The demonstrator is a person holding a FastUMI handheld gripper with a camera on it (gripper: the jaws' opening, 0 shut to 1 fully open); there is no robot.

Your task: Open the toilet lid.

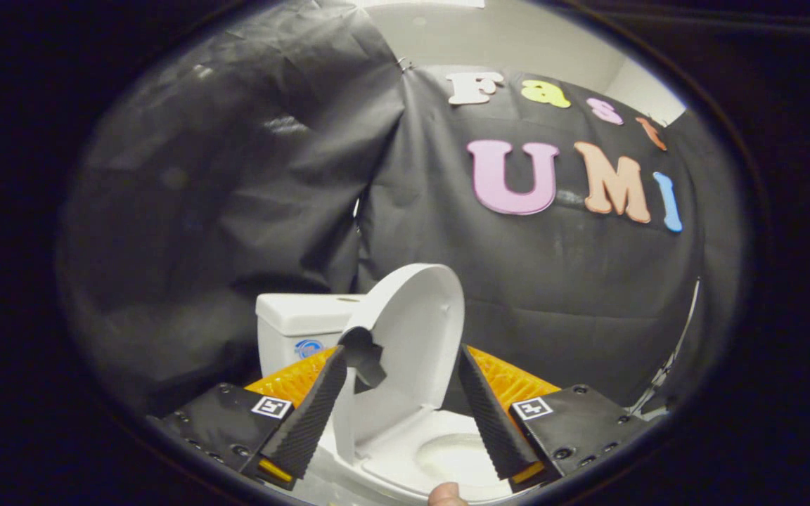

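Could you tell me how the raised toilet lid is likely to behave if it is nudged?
The toilet lid looks stiff, smooth plastic, so probably slippery. Standing nearly upright beside the tank, it would likely swing on its hinge and could drop shut. The hand-held gripper is open around it.

The hand-held gripper has ridged fingers, black screwed plates, square markers.
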